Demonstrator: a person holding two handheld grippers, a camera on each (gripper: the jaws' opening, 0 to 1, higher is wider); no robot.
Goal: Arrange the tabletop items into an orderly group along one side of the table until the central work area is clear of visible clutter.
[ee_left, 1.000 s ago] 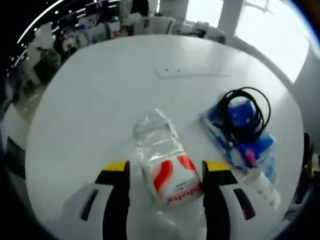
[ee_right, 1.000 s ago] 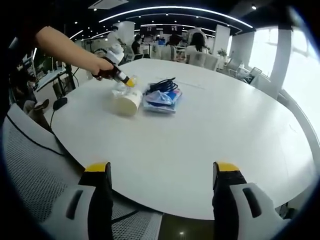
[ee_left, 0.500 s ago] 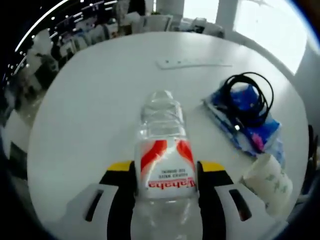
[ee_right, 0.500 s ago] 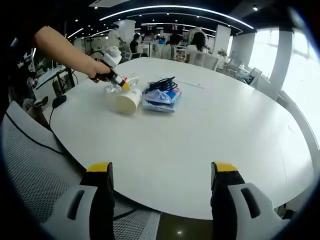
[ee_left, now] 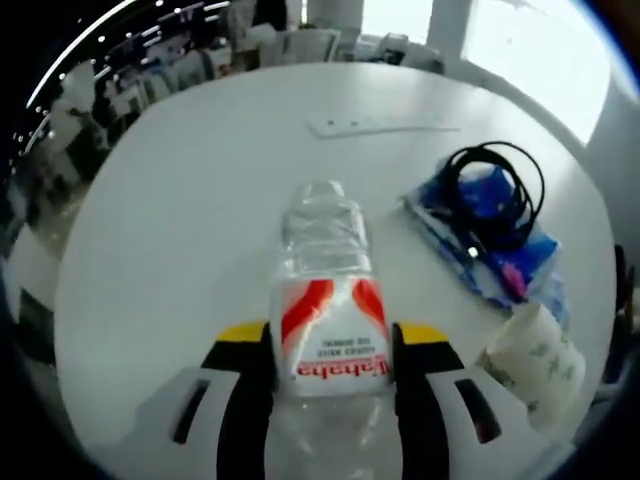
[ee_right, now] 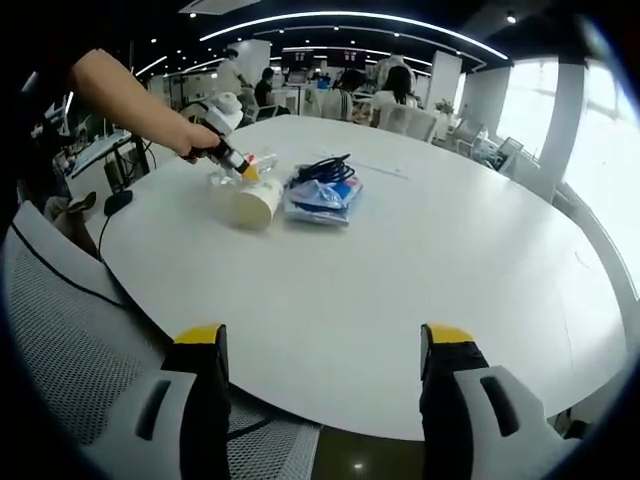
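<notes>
We have the clear water bottle (ee_left: 328,320) held between the two jaws of our left gripper (ee_left: 330,345), which press on its red and white label. The bottle points away from us, toward 12 o'clock in the left gripper view. At about 2 o'clock from it lies the blue packet (ee_left: 490,255) with a black cable (ee_left: 495,200) coiled on top, and at 4 o'clock sits the paper cup (ee_left: 530,355), on its side.

Our right gripper (ee_right: 325,385) is spread wide and holds nothing, low by the near edge of the white table (ee_right: 420,270).

The bottle is thin and soft, we think. If we squeeze too hard it could crush. If we squeeze too lightly it could slide out. If we swing it to the right, it may bump the cup and send it rolling off the table.
</notes>
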